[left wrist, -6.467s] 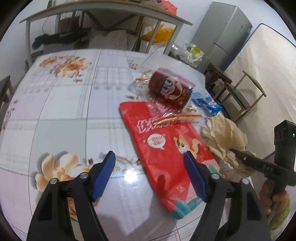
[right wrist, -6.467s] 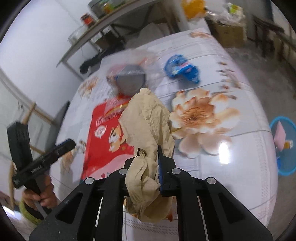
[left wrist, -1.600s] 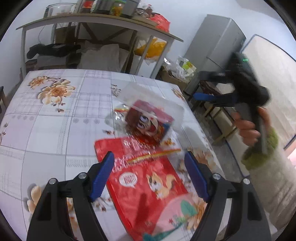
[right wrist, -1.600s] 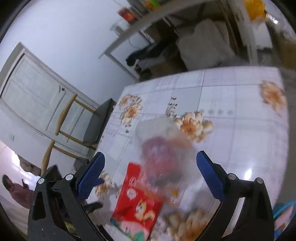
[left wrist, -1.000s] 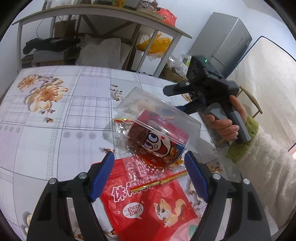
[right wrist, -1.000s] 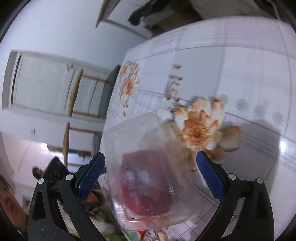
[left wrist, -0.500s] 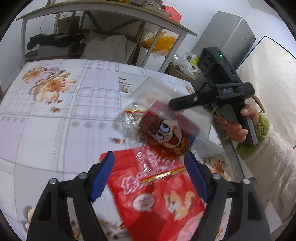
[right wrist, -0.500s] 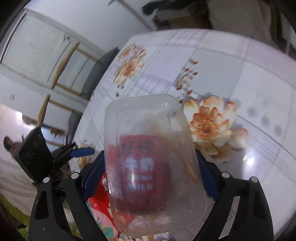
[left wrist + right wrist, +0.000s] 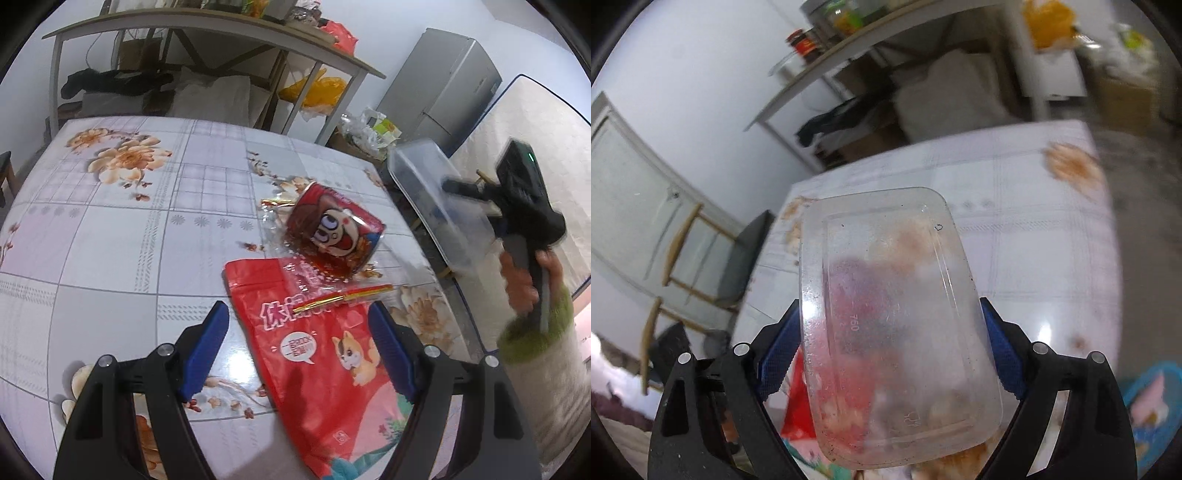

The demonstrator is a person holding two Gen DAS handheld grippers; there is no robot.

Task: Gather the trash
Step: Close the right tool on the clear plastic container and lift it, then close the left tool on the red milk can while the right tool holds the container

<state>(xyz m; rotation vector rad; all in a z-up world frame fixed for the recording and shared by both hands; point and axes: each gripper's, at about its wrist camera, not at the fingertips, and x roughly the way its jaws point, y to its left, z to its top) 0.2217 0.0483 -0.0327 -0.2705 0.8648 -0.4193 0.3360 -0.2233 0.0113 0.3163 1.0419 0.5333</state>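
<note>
Clear plastic container (image 9: 897, 325) fills frame centre, pinched between your right gripper (image 9: 890, 354) pads; your left gripper (image 9: 299, 354) spread wide, lower centre, above red snack bag (image 9: 325, 362).

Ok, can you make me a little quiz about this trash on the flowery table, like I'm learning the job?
1. True or false: the right gripper holds a clear plastic container.
2. What does the red can lie on: A) the floor, B) the table, C) a chair?
3. Fill in: the left gripper is open above the red ____.

Key: 1 true; 2 B; 3 snack bag.
</note>
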